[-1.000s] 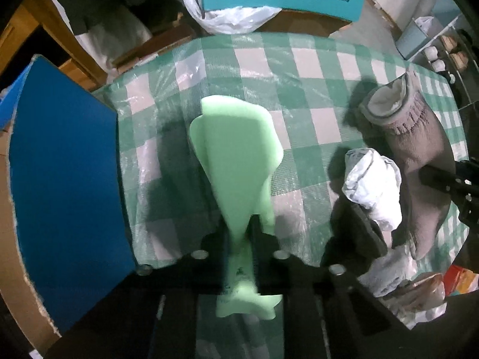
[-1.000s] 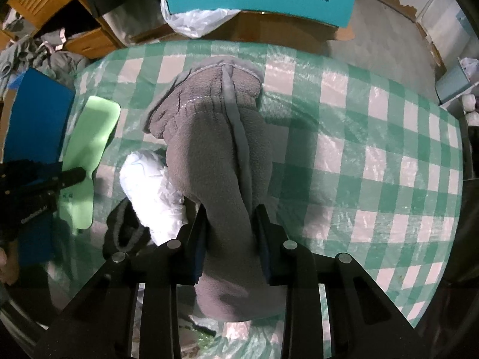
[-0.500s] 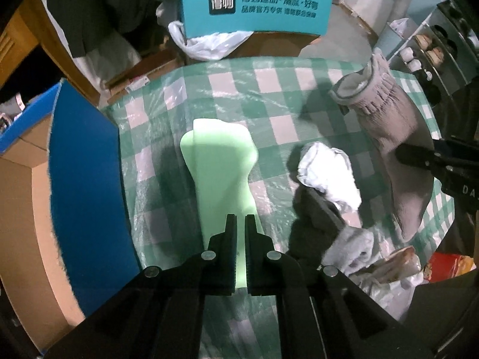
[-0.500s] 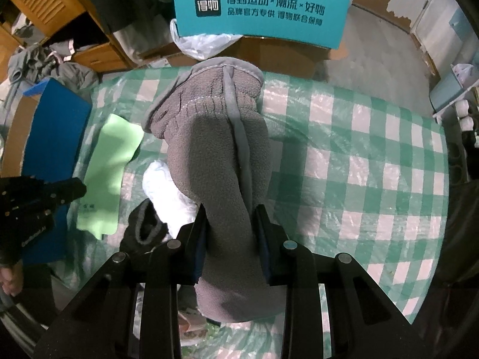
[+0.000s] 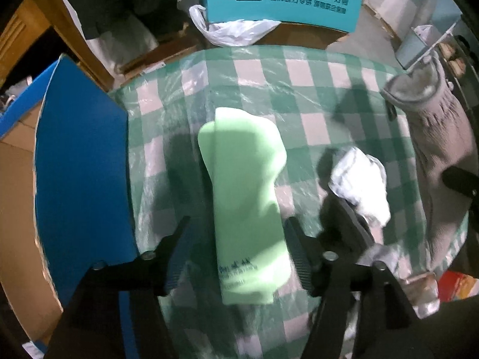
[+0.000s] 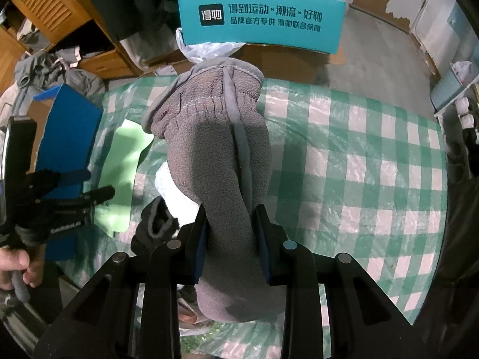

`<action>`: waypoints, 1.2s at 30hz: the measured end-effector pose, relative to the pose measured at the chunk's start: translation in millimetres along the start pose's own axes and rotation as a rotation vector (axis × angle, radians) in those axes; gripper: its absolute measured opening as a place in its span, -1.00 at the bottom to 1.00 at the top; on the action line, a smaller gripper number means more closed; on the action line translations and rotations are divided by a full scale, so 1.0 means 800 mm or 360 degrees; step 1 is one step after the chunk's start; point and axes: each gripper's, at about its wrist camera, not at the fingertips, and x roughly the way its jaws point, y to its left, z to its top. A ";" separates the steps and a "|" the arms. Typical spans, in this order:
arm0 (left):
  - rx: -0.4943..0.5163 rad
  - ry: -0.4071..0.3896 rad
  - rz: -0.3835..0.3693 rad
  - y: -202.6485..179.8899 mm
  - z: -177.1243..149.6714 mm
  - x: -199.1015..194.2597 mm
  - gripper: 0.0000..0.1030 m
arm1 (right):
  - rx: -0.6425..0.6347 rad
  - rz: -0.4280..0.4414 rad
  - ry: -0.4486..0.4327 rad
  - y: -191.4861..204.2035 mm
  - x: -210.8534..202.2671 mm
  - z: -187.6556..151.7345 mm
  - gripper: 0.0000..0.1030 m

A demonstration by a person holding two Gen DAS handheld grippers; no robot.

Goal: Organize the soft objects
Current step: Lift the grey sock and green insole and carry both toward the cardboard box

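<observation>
Green foam sheet (image 5: 248,209): thin, smooth, w/ waisted outline, is laid flat on bench (image 5: 314,95), which is covered in glossy green-white check plastic. Left tool (image 5: 236,249) is seen spread apart either side of sheet, not touching; jaws have just been opening, whereas sheet was clamped & lifted upright a sec ago. Grey fleece glove (image 6: 215,149), ribbed cuff, is clamped in right tool (image 6: 232,239) & hung above bench. Crumpled white bag (image 5: 359,179) is seen betw. sheet & glove.

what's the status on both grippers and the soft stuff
Left gripper jaws just opened, green foam piece released flat on the checked tablecloth. Right gripper shut on grey fleece sock, held up. White crumpled item lies between.
</observation>
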 end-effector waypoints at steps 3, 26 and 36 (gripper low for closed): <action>0.0008 -0.0009 0.0052 -0.003 0.007 0.009 0.41 | 0.0004 0.0007 0.0010 -0.002 0.004 0.000 -0.46; -0.0021 -0.0024 0.0151 -0.008 0.003 0.032 -0.09 | 0.0038 0.0046 0.0036 -0.016 0.015 0.008 -0.46; -0.0101 -0.0008 -0.0005 0.007 -0.003 0.013 -0.90 | 0.0026 0.0040 0.0028 -0.012 0.009 0.010 -0.46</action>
